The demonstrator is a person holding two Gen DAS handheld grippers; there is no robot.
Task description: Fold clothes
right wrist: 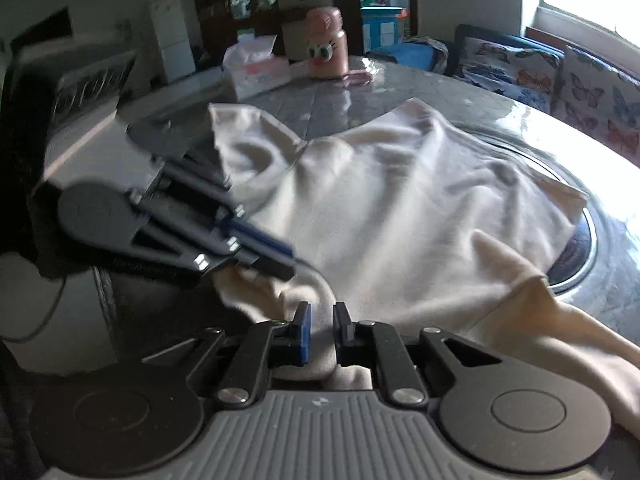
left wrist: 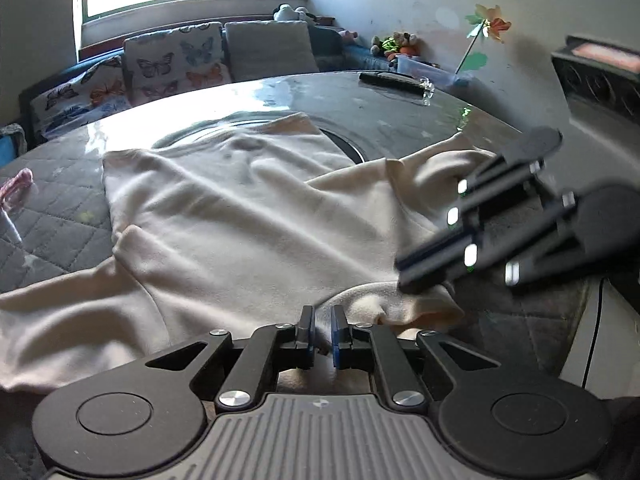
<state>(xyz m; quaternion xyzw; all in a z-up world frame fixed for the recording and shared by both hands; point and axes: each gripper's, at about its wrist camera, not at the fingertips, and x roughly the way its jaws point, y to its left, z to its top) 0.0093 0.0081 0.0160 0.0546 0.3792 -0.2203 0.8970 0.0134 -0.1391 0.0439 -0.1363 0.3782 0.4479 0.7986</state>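
A cream shirt [left wrist: 240, 208] [right wrist: 400, 200] lies spread and wrinkled on the round glossy table [left wrist: 360, 96] [right wrist: 400, 84], one sleeve trailing off toward the near edge. My left gripper [left wrist: 322, 316] [right wrist: 286, 266] sits low over the near hem. Its blue pads stand a narrow gap apart and the cloth between them is not pinched. My right gripper [right wrist: 322, 312] [left wrist: 412, 280] is close beside it over the bunched hem corner. It shows the same slim gap, with cloth under and between the fingers but not squeezed.
A tissue box [right wrist: 256, 68] and a pink cartoon-faced jar [right wrist: 326, 50] stand at the table's far side. A black remote-like object [left wrist: 392, 80] lies near the opposite rim. A round inset [left wrist: 352, 144] sits under the shirt. A sofa with butterfly cushions [left wrist: 172, 64] runs behind.
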